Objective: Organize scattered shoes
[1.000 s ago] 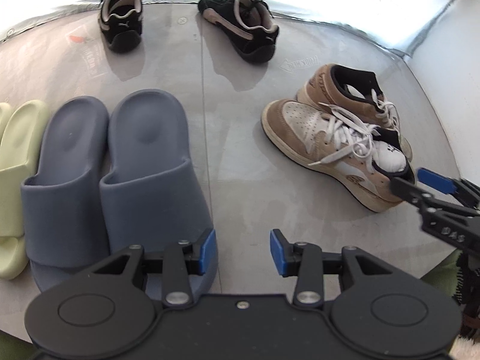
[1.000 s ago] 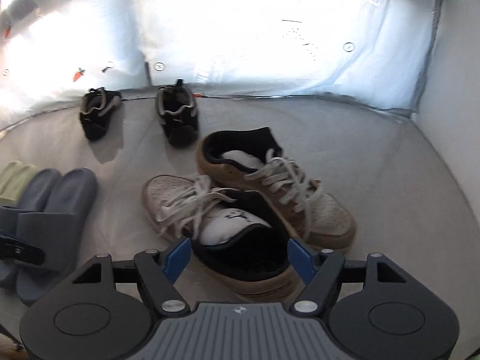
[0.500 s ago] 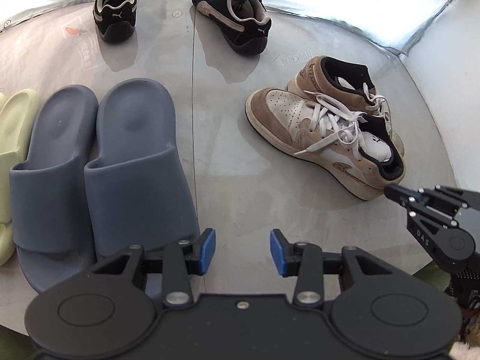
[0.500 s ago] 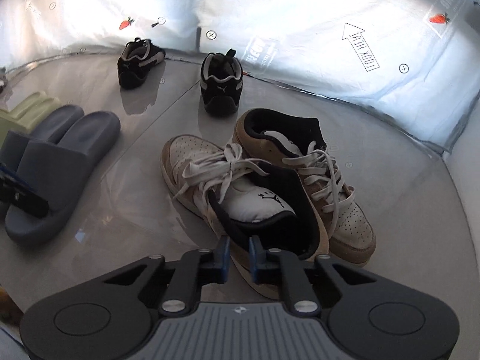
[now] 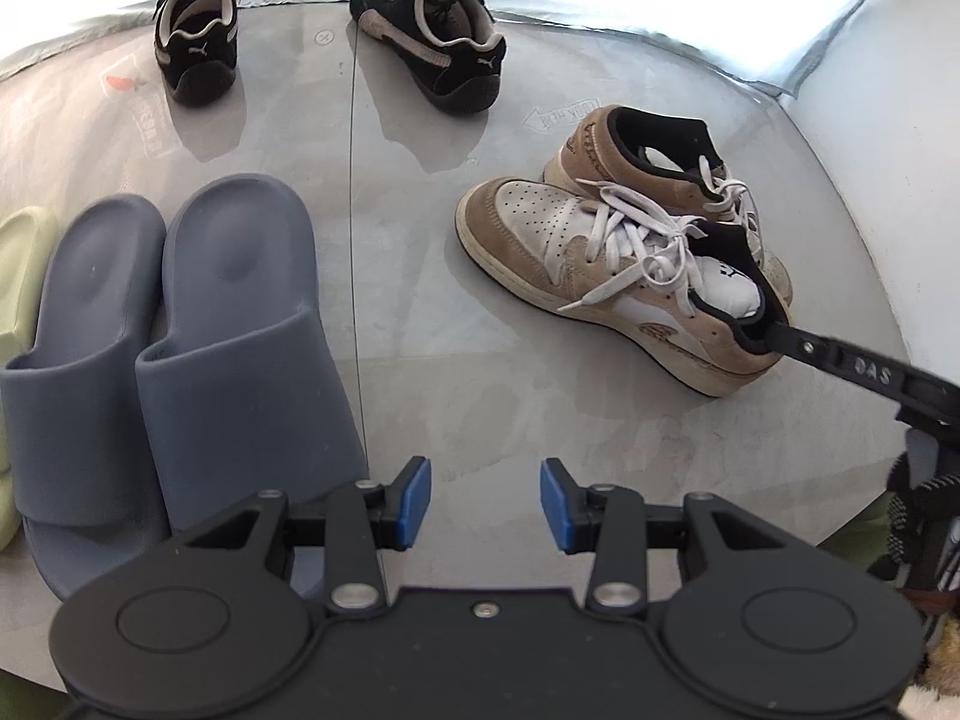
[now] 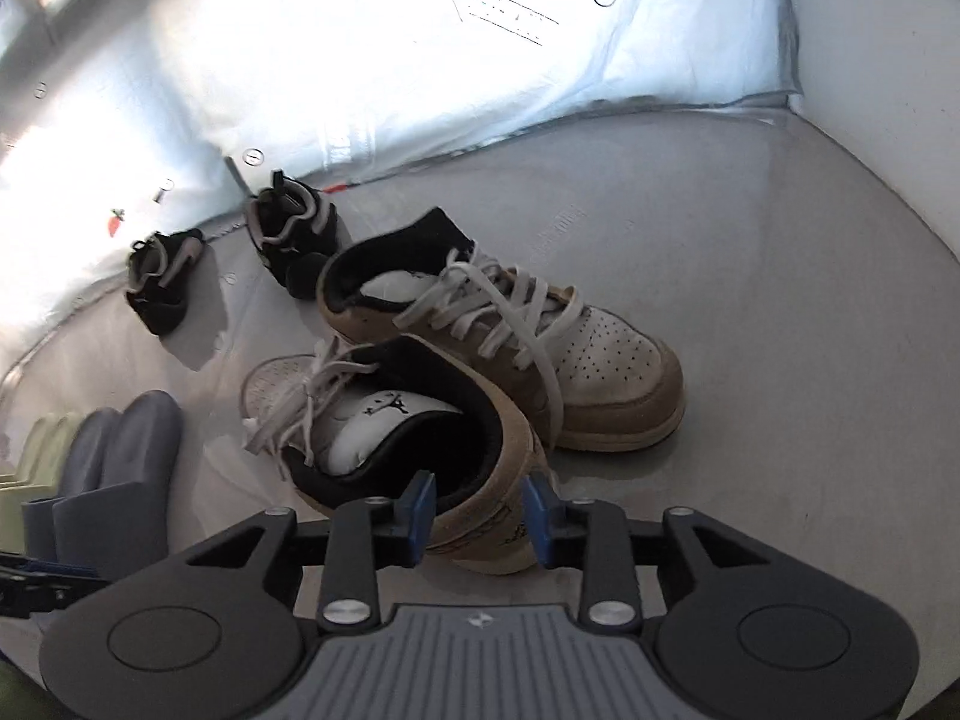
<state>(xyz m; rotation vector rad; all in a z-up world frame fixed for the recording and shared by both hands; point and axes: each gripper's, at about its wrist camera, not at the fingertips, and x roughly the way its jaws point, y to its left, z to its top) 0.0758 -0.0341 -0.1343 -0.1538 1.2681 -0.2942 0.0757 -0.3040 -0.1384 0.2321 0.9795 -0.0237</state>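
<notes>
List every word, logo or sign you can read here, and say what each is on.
"DAS": on a finger of the right gripper, whose jaws are opening around the tan sneaker heel.
Arrow label printed on the floor: too blurred to read.
Leaping-cat logo, no words: on the heels of the black shoes.
Small mark on the tan sneaker's insole: too small to read.

Left wrist view looks steeply down over its hand-held gripper (image 5: 483,509) at the grey table (image 5: 408,324), blue slides (image 5: 180,360) close by. Right wrist view sits lower and nearer, rolled, right against the near tan sneaker (image 6: 420,444). Both share the tan sneakers (image 5: 624,276), black sneakers (image 5: 198,54) and slides.
</notes>
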